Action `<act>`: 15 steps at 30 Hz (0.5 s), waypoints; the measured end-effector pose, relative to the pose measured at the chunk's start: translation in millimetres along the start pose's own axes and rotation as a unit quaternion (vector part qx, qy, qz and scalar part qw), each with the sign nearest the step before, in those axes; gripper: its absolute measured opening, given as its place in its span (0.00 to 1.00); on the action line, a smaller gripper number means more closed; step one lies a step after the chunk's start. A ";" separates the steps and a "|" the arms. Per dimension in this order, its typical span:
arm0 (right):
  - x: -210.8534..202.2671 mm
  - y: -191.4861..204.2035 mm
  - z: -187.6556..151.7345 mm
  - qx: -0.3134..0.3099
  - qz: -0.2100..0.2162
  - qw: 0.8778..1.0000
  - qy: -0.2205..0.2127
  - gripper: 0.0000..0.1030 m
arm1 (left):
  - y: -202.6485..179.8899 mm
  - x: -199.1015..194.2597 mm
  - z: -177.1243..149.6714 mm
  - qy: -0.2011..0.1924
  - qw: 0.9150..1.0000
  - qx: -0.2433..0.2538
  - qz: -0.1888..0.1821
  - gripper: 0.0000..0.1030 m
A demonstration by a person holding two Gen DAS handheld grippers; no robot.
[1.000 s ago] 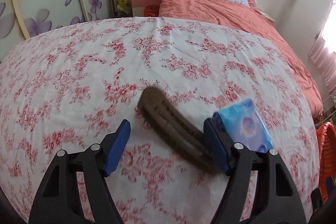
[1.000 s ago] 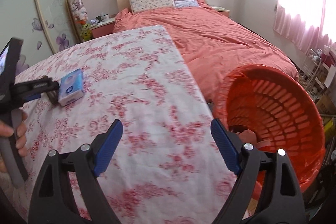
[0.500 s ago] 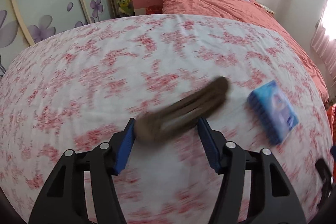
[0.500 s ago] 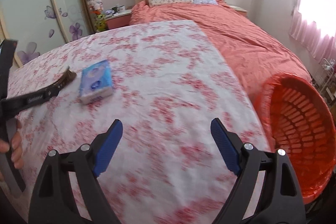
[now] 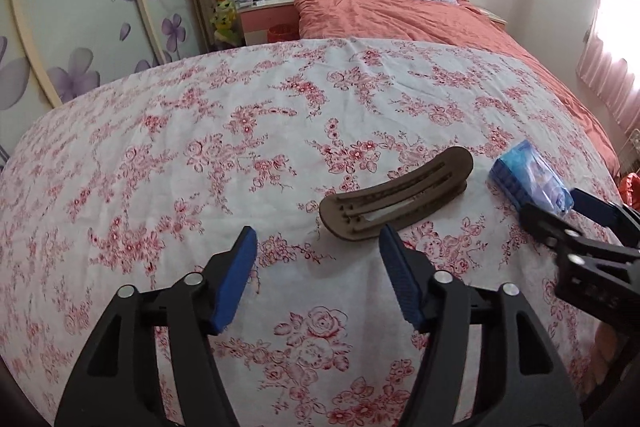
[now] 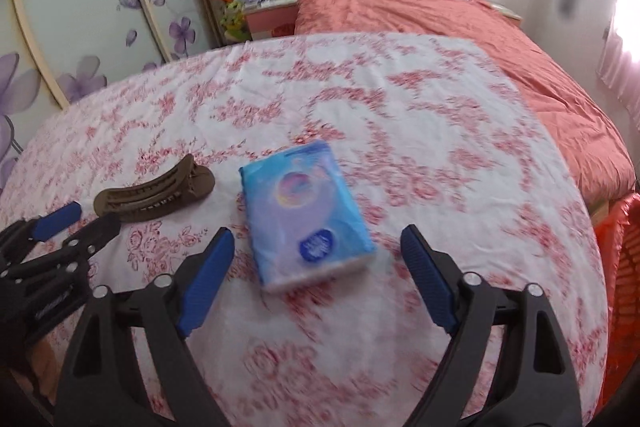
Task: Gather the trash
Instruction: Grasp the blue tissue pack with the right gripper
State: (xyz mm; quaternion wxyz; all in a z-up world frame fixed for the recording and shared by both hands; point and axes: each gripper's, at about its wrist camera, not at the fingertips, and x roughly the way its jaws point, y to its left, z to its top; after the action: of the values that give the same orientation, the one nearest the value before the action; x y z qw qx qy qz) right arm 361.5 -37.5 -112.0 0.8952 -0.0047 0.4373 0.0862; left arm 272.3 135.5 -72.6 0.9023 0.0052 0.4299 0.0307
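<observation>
A brown hair clip (image 5: pixel 396 197) lies on the floral cloth, just beyond my open, empty left gripper (image 5: pixel 318 255), a little right of its centre line. It also shows in the right wrist view (image 6: pixel 154 195). A blue tissue pack (image 6: pixel 306 217) lies flat on the cloth between and just ahead of the fingers of my open, empty right gripper (image 6: pixel 318 255). The pack shows at the right of the left wrist view (image 5: pixel 528 179), with the right gripper (image 5: pixel 576 219) beside it. The left gripper (image 6: pixel 72 223) shows at the left of the right wrist view.
The floral-cloth table (image 5: pixel 200 147) fills both views. An orange laundry-style basket (image 6: pixel 622 287) stands off the table's right edge. A bed with a coral cover (image 5: pixel 400 19) lies beyond, a nightstand (image 5: pixel 268 15) to its left, and wardrobe doors (image 5: pixel 80 7) on the left.
The hair clip has turned on the cloth and now lies free ahead of my left gripper. My right gripper has swung left from the basket to straddle the tissue pack.
</observation>
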 end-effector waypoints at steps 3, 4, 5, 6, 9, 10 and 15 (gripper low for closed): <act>-0.6 0.8 0.7 -0.014 -0.024 1.000 -0.002 0.56 | -3.3 0.2 3.3 -0.006 1.000 0.011 0.001 0.67; -1.8 -1.8 -0.6 -0.013 -0.030 0.999 -0.002 0.56 | -5.7 0.5 4.7 -0.008 1.000 0.016 0.000 0.67; -4.1 -6.7 -3.2 -0.007 -0.036 0.999 -0.004 0.56 | -9.2 0.9 6.9 -0.012 1.000 0.024 0.000 0.67; -6.2 -12.5 -5.7 0.001 -0.041 0.999 -0.004 0.56 | -13.3 2.1 9.3 -0.016 0.999 0.034 0.000 0.67; -12.1 -28.5 -12.0 0.015 -0.052 0.998 -0.005 0.56 | -26.5 10.7 15.6 -0.021 0.997 0.072 0.006 0.67; -13.4 -31.8 -13.3 0.018 -0.055 0.998 -0.005 0.56 | -30.8 13.5 17.6 -0.025 0.996 0.084 0.008 0.67; -16.8 -37.8 -18.3 0.019 -0.062 0.998 -0.004 0.56 | -46.6 18.4 22.0 -0.017 0.993 0.112 -0.009 0.64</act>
State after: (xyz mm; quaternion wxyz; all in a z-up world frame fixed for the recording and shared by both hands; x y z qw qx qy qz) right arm 343.0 -78.8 -112.6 0.9005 -0.0139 0.4341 0.0224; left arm 303.4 90.5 -74.6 0.9035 0.1029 0.4152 -0.0263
